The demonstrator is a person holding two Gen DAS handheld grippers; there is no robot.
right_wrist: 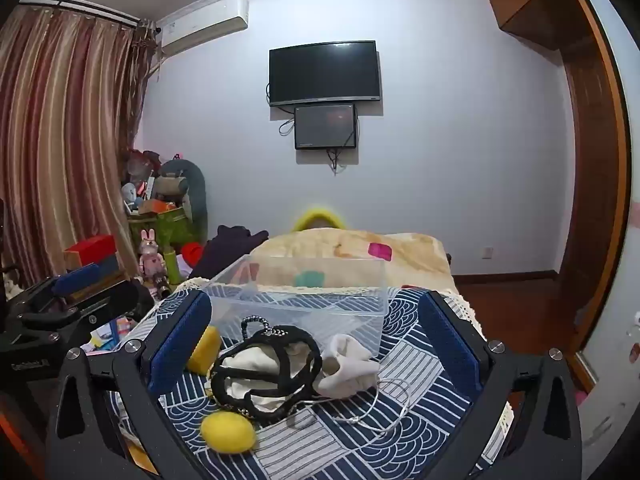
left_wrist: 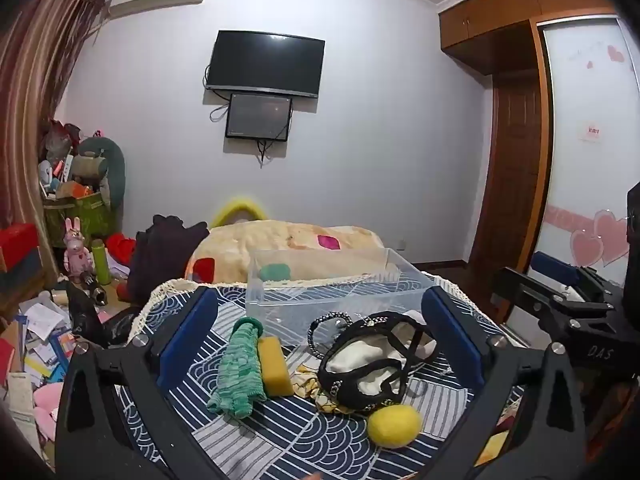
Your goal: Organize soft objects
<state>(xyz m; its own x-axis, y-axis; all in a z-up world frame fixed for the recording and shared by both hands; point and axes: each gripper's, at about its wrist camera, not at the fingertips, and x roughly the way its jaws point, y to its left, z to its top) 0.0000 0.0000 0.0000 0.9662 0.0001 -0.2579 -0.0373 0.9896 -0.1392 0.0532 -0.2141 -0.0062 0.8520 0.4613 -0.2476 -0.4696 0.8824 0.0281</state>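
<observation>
On the blue patterned cloth (left_wrist: 288, 436) lie a green knit sock (left_wrist: 240, 368), a yellow sponge (left_wrist: 275, 366), a black strappy garment (left_wrist: 368, 356) over white cloth (left_wrist: 372, 354), and a yellow felt ball (left_wrist: 394, 426). A clear plastic bin (left_wrist: 328, 284) stands behind them. My left gripper (left_wrist: 320, 320) is open above the items and holds nothing. My right gripper (right_wrist: 316, 332) is open over the black garment (right_wrist: 268, 368), white cloth (right_wrist: 348, 364), ball (right_wrist: 228, 432) and sponge (right_wrist: 206, 348), before the bin (right_wrist: 304, 296).
A thin white cord (right_wrist: 384, 404) lies on the cloth (right_wrist: 420, 376) at the right. A beige quilt (left_wrist: 288, 248) covers the bed behind the bin. Cluttered boxes, toys and papers (left_wrist: 72, 240) fill the left floor. A wardrobe (left_wrist: 584, 128) stands to the right.
</observation>
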